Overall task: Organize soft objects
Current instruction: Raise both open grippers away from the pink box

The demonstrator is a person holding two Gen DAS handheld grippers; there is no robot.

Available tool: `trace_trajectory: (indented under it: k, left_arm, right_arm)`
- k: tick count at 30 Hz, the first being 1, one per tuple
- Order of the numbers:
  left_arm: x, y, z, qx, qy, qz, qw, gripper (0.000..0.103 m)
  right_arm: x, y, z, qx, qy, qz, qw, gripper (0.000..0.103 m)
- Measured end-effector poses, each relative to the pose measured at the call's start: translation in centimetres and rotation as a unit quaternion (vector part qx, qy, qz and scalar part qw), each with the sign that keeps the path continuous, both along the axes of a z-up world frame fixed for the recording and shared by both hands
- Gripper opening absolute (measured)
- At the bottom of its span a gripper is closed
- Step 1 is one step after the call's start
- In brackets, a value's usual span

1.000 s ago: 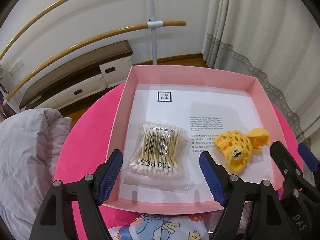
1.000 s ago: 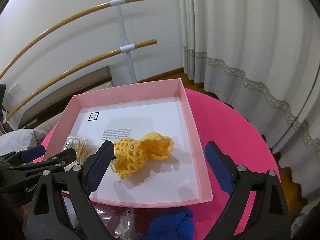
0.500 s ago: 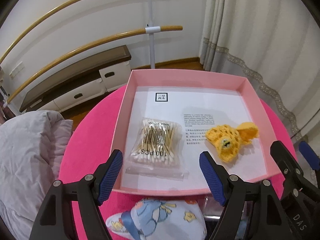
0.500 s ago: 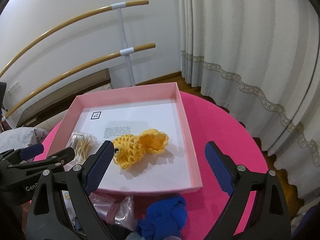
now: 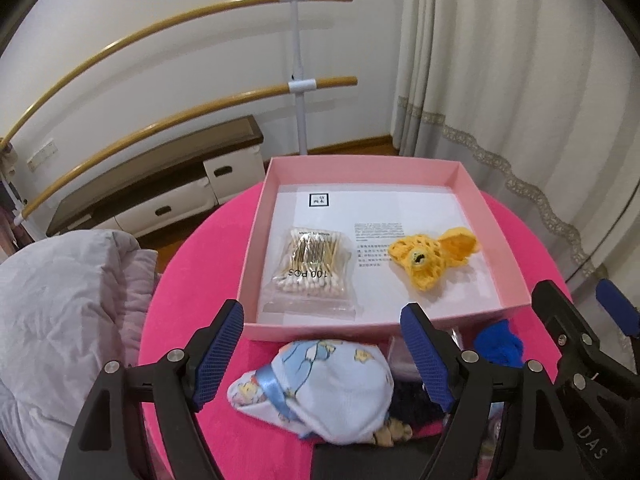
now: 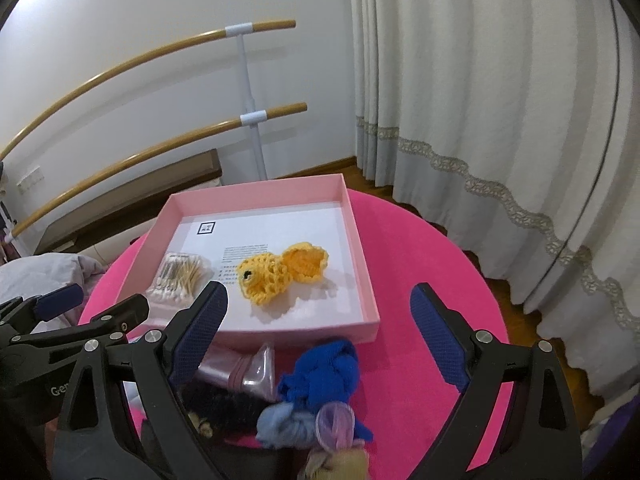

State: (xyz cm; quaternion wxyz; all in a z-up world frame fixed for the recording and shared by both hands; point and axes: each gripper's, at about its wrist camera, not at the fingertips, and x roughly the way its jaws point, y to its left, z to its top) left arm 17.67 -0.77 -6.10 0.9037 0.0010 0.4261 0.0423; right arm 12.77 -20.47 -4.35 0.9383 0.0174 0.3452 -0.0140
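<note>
Covering most of both views, a round pink table (image 5: 192,280) carries everything. Pink box (image 5: 472,200) sits on it toward the far side, open-topped, white printed sheet lining its floor.

Left gripper (image 5: 320,344): angled down toward the near table edge, jaws spread wide, nothing between the pads. Jaws have just been opening slightly. Below the gap lies a light-blue printed cloth (image 5: 332,384), on the table just outside the box's near wall, not touched.

Right gripper (image 6: 320,332): also angled down, jaws spread wide and empty. Beneath the gap, on the table just outside the box: blue knit (image 6: 324,372), a clear bag (image 6: 248,368) beside it, a dark fuzzy item (image 6: 224,400), and small yarn balls (image 6: 304,420) nearest the camera. No contact with any of them.

In the box: swab pack (image 5: 312,268) on the left half, yellow crochet piece (image 5: 428,256) on the right half, well apart, both flat on the sheet.

Grey quilt (image 5: 60,300) lies left of the table.
</note>
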Motion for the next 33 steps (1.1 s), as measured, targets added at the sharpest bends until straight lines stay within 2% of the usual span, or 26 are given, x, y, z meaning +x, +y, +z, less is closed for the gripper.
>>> trace_trajectory:
  k: [11, 18, 20, 22, 25, 33]
  left_arm:
    - [-6.8, 0.6, 3.0, -0.01, -0.041, -0.005, 0.9991, 0.08]
    - [-11.4, 1.0, 5.5, -0.01, -0.086, -0.007, 0.9962, 0.083]
    - [-12.9, 1.2, 6.5, -0.01, -0.107, -0.006, 0.9942, 0.086]
    - [-14.2, 1.3, 7.1, -0.011, -0.123, -0.006, 0.9924, 0.089]
    - [-16.3, 1.5, 8.1, -0.014, -0.149, -0.01, 0.9886, 0.095]
    - [-20.5, 1.7, 9.6, -0.013, -0.199, -0.01, 0.9799, 0.096]
  right_arm:
    - [-4.7, 0.3, 2.3, -0.009, -0.035, 0.009, 0.999, 0.093]
    - [-8.2, 1.1, 5.0, -0.02, -0.085, 0.016, 0.996, 0.093]
    - [-9.1, 1.1, 5.7, -0.018, -0.098, 0.016, 0.995, 0.094]
    - [-10.1, 1.1, 6.7, -0.021, -0.116, 0.007, 0.993, 0.103]
    - [-11.6, 1.0, 7.9, -0.024, -0.142, 0.008, 0.99, 0.103]
    - [-15.0, 1.6, 10.3, -0.027, -0.192, 0.018, 0.981, 0.103]
